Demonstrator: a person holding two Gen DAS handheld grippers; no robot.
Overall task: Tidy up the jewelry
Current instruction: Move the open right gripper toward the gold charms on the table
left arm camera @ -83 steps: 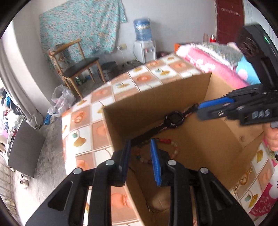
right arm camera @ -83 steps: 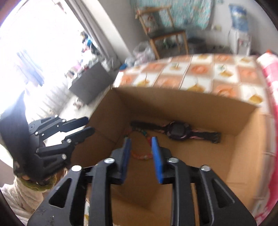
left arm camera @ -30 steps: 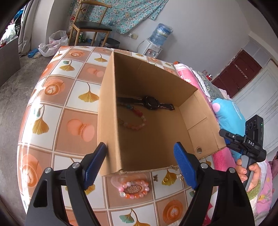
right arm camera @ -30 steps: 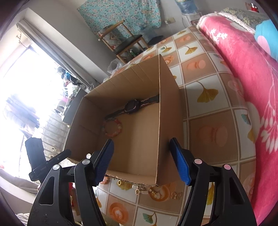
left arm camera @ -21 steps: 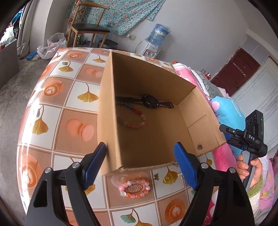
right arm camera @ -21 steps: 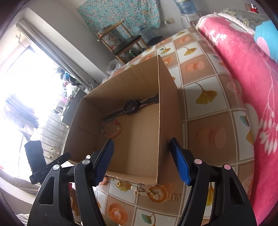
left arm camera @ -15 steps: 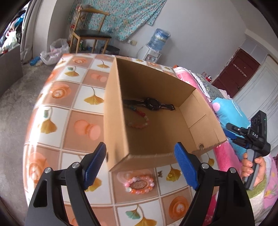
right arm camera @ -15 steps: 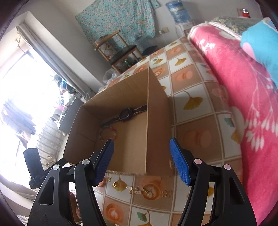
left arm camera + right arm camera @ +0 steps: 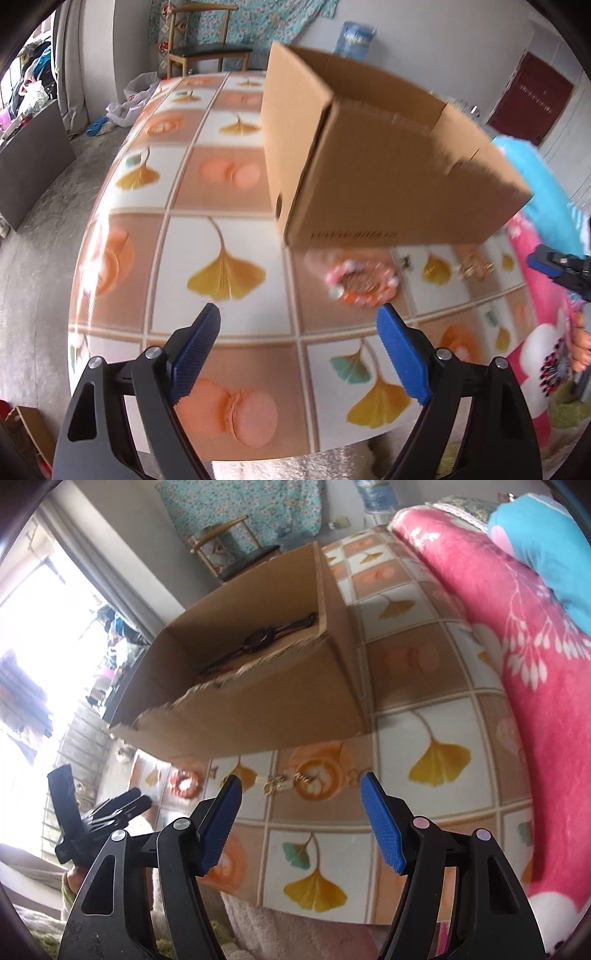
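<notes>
Tiled table (image 9: 221, 236): both grippers' fingers (image 9: 195, 350) wide apart, holding nothing.

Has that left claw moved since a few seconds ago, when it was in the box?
Yes. The left claw has pulled back out of the cardboard box and now hangs, open and empty, over the tablecloth in front of it.
</notes>
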